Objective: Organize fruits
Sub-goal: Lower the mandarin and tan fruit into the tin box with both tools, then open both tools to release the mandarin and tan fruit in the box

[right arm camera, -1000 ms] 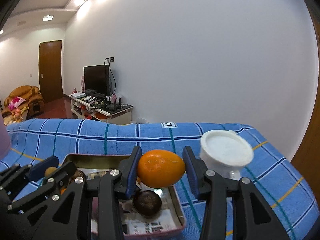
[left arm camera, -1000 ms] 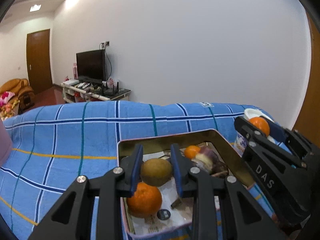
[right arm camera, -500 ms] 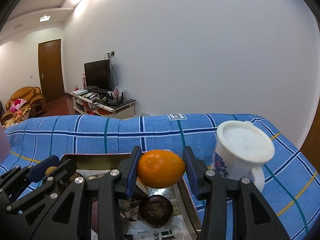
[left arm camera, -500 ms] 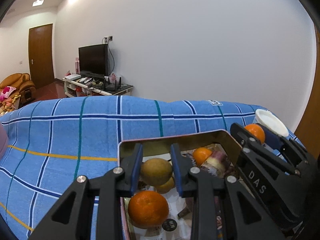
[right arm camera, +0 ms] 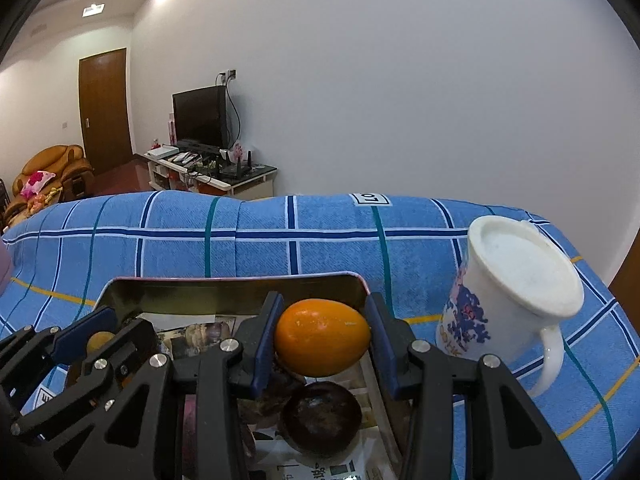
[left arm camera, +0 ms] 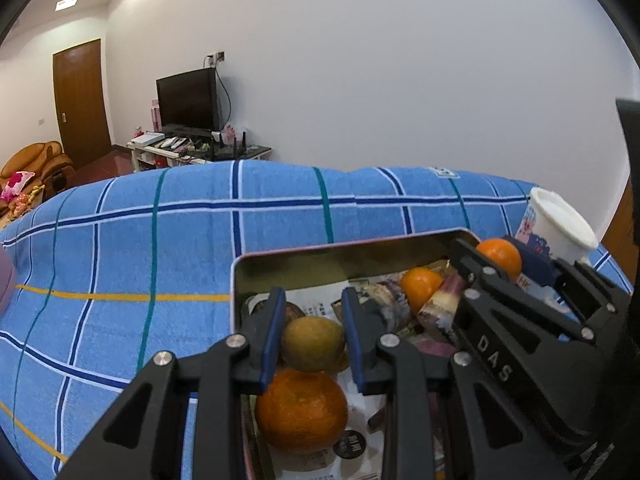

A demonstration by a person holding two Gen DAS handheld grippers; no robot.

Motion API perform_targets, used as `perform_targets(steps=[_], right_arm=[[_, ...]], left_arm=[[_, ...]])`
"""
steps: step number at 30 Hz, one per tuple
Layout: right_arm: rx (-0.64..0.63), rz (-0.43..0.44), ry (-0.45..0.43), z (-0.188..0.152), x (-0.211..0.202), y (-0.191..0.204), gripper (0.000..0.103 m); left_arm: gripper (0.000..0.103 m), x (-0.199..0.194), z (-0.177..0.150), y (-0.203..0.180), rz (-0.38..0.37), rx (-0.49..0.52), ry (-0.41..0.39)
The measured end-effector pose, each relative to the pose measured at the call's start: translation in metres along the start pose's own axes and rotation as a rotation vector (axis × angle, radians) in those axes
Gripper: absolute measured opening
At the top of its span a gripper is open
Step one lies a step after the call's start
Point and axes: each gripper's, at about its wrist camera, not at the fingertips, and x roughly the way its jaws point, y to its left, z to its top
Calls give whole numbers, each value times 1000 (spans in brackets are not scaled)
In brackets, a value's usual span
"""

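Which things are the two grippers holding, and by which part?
The left gripper holds a brownish-green fruit by its sides; the right gripper holds an orange oval fruit at its two ends.

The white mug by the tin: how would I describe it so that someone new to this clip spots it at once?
Start at the blue checked cloth, then the metal tin of fruit. Just right of the tin stands the white mug, outside it on the cloth: the only crockery, with blue flower print and a handle.

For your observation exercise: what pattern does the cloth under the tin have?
The cloth is blue with white, navy, teal and yellow check lines; the right wrist view shows it best.
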Motion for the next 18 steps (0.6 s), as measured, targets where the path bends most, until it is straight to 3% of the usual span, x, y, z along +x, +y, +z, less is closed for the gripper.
perform_targets(steps=[5, 10, 18], right_arm=[[-7, 26, 14, 1, 7, 1, 45], [9, 68, 76, 1, 24, -1, 45], [9, 98, 88, -1, 24, 1, 45]], left_arm=[[30, 11, 0, 4, 5, -11, 42], [30, 15, 1, -2, 19, 11, 49], [30, 17, 2, -3, 24, 19, 50]])
